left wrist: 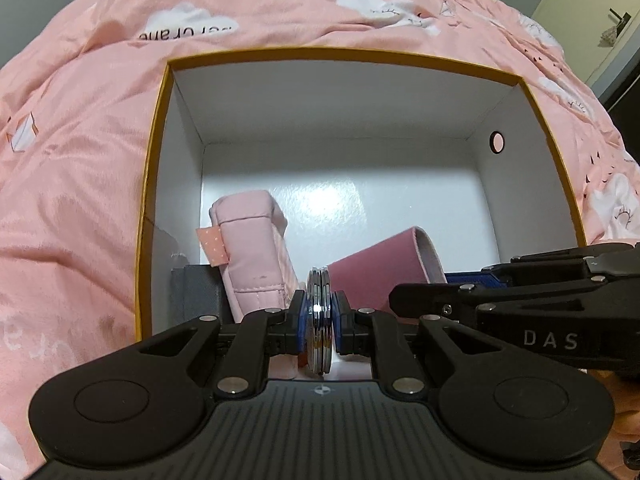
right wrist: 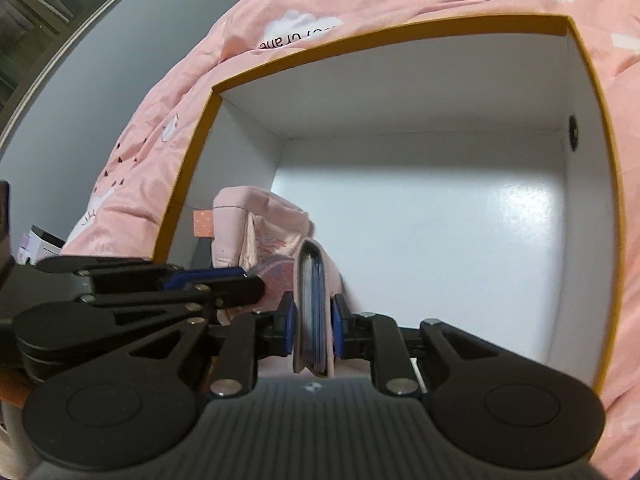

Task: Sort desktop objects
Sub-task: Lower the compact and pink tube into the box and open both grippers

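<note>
A white box with an orange rim [left wrist: 154, 168] lies open on a pink quilt. My left gripper [left wrist: 319, 316] is shut on a stack of round silvery discs [left wrist: 319, 304], held edge-on over the box's near side. My right gripper [right wrist: 314, 320] is shut on a pink-covered booklet [right wrist: 314, 300] and also holds it over the box [right wrist: 200, 152]. A pale pink pouch [left wrist: 256, 252] stands in the box's near left corner and also shows in the right wrist view [right wrist: 256, 224]. The booklet shows beside the discs [left wrist: 384, 264].
A grey block [left wrist: 196, 292] sits low beside the pouch. The box's right wall has a round hole [left wrist: 497, 142]. The pink quilt [left wrist: 72, 160] surrounds the box. A grey wall [right wrist: 100, 92] stands to the left. A door [left wrist: 592, 20] is at the far right.
</note>
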The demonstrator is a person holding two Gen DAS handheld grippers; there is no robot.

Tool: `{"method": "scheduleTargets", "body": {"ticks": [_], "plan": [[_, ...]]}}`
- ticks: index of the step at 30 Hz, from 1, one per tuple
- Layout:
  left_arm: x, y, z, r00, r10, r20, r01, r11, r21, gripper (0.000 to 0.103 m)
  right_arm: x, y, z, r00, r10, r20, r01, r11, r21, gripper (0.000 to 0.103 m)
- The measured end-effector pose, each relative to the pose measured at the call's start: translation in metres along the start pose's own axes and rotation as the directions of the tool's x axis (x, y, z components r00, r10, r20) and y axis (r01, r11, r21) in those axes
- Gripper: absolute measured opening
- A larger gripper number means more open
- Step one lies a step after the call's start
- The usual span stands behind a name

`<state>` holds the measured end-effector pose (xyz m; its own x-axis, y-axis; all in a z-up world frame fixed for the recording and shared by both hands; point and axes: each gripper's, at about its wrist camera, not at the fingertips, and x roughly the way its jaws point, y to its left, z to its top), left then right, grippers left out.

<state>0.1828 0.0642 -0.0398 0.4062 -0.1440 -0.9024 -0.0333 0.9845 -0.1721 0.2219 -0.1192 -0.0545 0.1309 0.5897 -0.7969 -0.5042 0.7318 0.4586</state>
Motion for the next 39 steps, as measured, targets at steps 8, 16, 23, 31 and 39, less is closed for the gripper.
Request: {"method": "scheduleTargets", "body": {"ticks": [8, 16, 23, 31, 39], "plan": [[-0.025, 0.020, 0.001, 0.995, -0.061, 0.073, 0.066, 0.995, -0.072, 0.014, 0.006, 0.004, 0.003, 1.000, 0.021, -0.003, -0.021, 0.999, 0.041, 0.023], [-0.049, 0.040, -0.005, 0.990, -0.037, 0.139, 0.054, 0.992, -0.118, 0.015, 0.013, 0.014, 0.003, 0.999, 0.035, 0.006, -0.036, 0.992, 0.118, 0.026], [-0.046, 0.048, -0.014, 0.990, -0.049, 0.135, 0.068, 0.987, -0.143, 0.015, 0.020, 0.017, 0.002, 0.998, 0.061, 0.009, -0.062, 0.980, 0.191, 0.028], [-0.050, 0.046, -0.023, 0.987, -0.053, 0.155, 0.075, 0.987, -0.140, 0.019, 0.018, 0.024, -0.003, 0.999, 0.039, 0.029, -0.044, 0.984, 0.171, 0.034], [-0.059, 0.042, -0.030, 0.984, -0.036, 0.177, 0.060, 0.989, -0.132, 0.020, 0.010, 0.030, -0.009, 0.998, 0.030, 0.056, -0.037, 0.991, 0.128, 0.041]]}}
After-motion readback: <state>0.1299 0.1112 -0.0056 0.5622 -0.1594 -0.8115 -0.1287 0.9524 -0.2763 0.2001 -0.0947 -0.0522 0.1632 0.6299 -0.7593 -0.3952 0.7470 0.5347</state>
